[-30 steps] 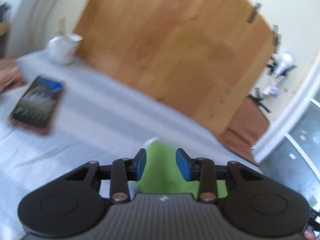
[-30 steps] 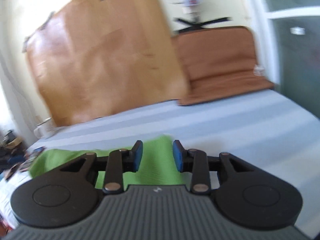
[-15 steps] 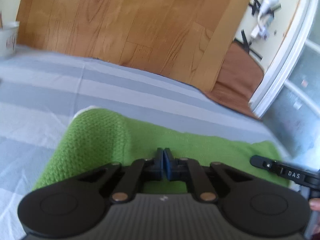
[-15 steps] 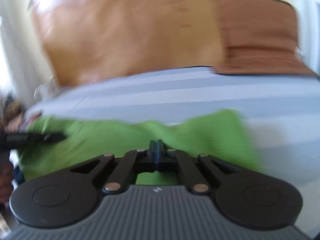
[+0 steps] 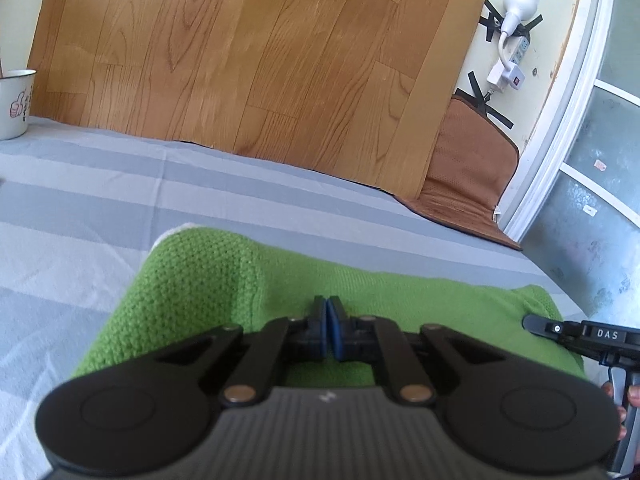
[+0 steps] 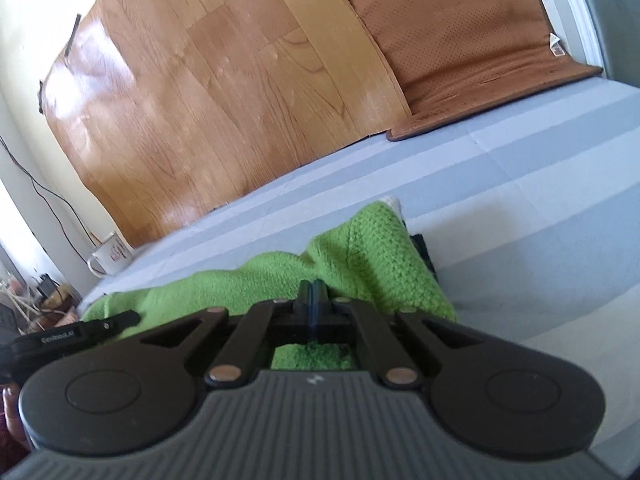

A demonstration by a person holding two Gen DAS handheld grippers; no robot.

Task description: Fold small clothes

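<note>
"DAS": right hand-held gripper [image 5: 580, 334] | "GenRobot.AI": left hand-held gripper [image 6: 72, 334]

One green knit garment [image 5: 248, 280], one mug [image 5: 14, 104], two grippers.

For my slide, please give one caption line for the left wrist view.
Left claw shut at the near edge of a green knitted garment lying on a grey striped sheet, right claw alongside.

Left claw [image 5: 328, 320] pads pressed together, right claw [image 6: 313, 300] likewise closed, both angled slightly downward
</note>
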